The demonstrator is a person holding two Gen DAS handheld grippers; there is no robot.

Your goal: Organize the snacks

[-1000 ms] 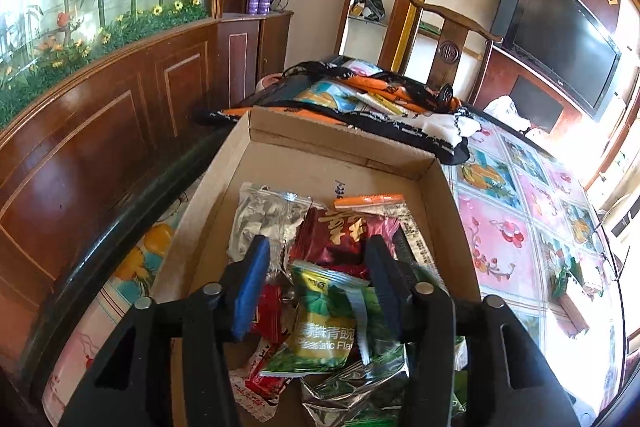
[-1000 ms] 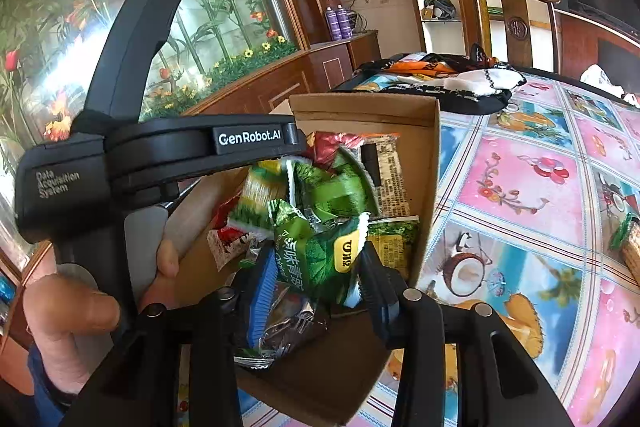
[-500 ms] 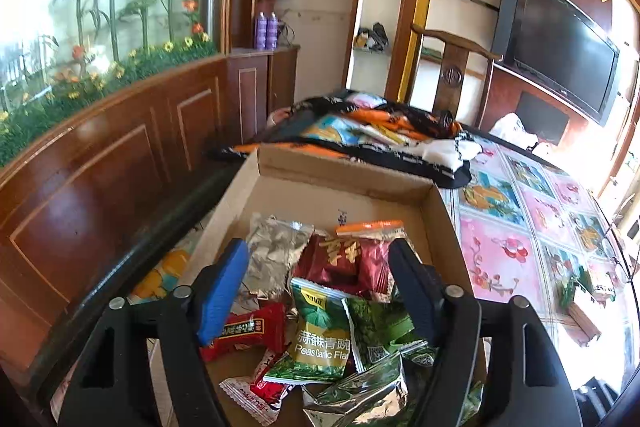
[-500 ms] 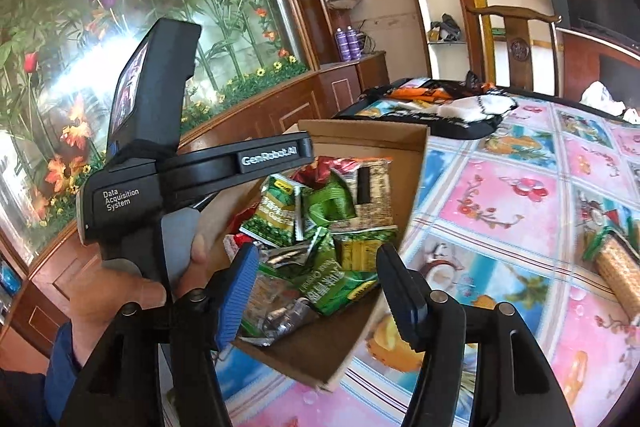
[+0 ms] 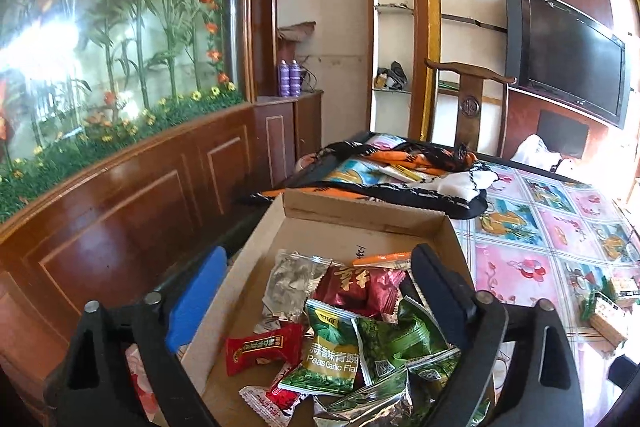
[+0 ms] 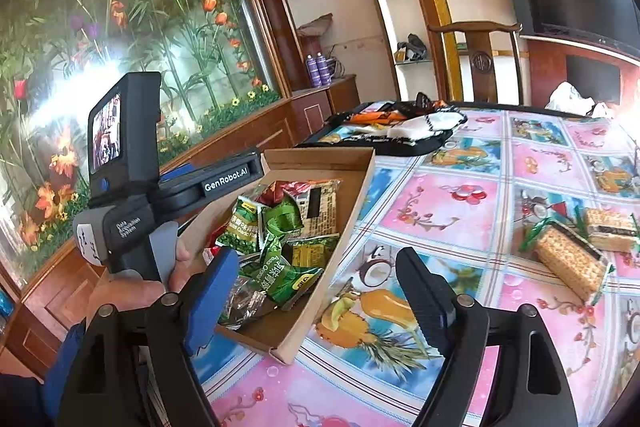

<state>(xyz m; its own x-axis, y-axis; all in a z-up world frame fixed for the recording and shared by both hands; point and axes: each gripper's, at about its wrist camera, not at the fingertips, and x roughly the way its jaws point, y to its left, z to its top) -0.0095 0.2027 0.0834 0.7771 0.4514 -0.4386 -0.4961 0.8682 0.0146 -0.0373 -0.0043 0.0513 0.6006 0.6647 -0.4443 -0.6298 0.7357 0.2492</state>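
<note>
Looking down through both wrist cameras, I see the cardboard box sitting on the worktop with its floral plastic cover, close to the wood-panelled wall. My left gripper hangs over the box with its jaws spreading wide, and nothing is pressed between them; the loose snack packets lie below the gap. Among them I can pick out a green pea packet, a dark red packet, a small red candy, a silver foil packet and an orange stick-shaped item against the far side. My right gripper is off the near right corner of the box, its jaws also opening and gripping nothing, one finger over the box and the other over the worktop. In the right wrist view the left device shows from the side, and the hand wrapped round its handle sits just beside the box's left wall. Well apart from the box, on the right of the worktop, lie two wrapped cracker bars. A black and orange cloth lies beyond the box at the far end, with a wooden chair behind it.
</note>
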